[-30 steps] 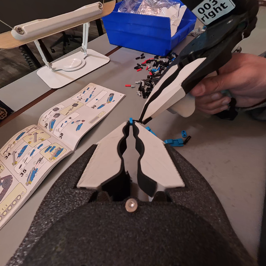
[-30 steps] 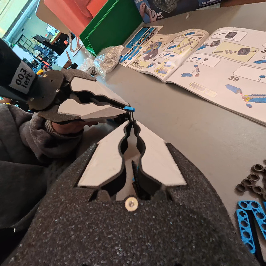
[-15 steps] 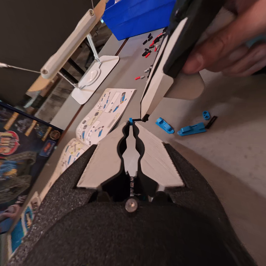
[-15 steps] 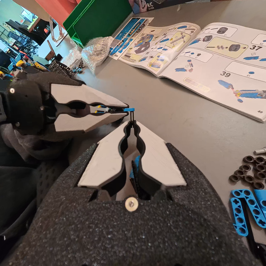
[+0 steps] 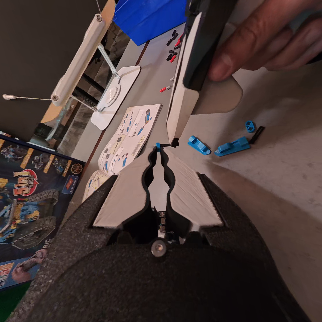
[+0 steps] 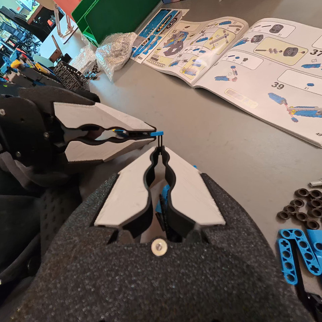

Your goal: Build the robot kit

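My left gripper (image 5: 158,149) is shut on a small blue piece (image 5: 158,145) at its fingertips, held above the grey table (image 5: 261,174). My right gripper (image 6: 160,148) is shut on a thin black pin (image 6: 160,140) that stands up from its tips. The pin's far end meets the blue piece (image 6: 156,133). In the left wrist view the right gripper (image 5: 174,143) comes down from above, held by a hand (image 5: 261,34), with the black pin (image 5: 166,144) running sideways to the blue piece. In the right wrist view the left gripper (image 6: 154,135) reaches in from the left.
An open instruction booklet (image 6: 252,57) lies on the table. Two blue parts (image 5: 233,146), a small blue link (image 5: 250,126), a blue bin (image 5: 149,19), a white lamp stand (image 5: 115,92) and a printed box (image 5: 34,191) show in the left wrist view. Dark rings (image 6: 303,209), blue beams (image 6: 296,252), plastic bags (image 6: 115,50) and a green bin (image 6: 111,15) show in the right wrist view. Left and right tips are no more than a few centimetres apart.
The left gripper has rolled to one side, so its view is tilted and the box has come into sight. Both grippers stay shut, tips together, and the pin still meets the blue piece.
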`<action>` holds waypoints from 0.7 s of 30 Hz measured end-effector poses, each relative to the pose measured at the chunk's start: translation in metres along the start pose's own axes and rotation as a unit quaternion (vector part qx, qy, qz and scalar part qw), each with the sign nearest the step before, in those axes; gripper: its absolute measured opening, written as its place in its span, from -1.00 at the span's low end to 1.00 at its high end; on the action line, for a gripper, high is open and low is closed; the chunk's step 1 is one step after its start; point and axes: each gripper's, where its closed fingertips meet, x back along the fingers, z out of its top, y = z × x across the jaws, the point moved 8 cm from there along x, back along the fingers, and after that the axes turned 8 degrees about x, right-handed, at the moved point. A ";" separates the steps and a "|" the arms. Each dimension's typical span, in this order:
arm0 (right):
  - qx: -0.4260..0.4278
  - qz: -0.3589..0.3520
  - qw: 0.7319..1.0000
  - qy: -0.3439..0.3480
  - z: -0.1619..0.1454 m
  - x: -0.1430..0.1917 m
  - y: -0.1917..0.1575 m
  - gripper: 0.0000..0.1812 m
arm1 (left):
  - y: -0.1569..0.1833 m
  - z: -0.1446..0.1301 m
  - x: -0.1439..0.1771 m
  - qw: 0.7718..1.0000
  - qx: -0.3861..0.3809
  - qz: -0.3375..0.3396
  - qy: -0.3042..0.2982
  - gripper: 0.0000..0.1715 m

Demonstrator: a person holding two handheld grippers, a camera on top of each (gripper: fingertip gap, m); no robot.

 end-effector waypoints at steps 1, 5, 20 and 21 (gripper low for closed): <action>0.004 -0.001 1.000 -0.001 0.000 0.000 0.000 -0.98 | 0.000 0.000 0.000 1.000 0.010 -0.005 0.000 -0.97; 0.010 -0.005 1.000 -0.005 -0.001 -0.001 0.000 -0.98 | -0.002 -0.002 -0.001 0.999 0.035 -0.022 -0.004 -0.98; -0.015 0.017 1.000 0.002 -0.002 -0.001 0.004 -0.97 | -0.017 -0.010 -0.004 0.972 0.209 -0.111 -0.001 -0.97; -0.019 0.021 1.000 0.001 -0.002 -0.002 0.004 -0.96 | -0.017 -0.010 -0.004 0.969 0.219 -0.116 -0.002 -0.97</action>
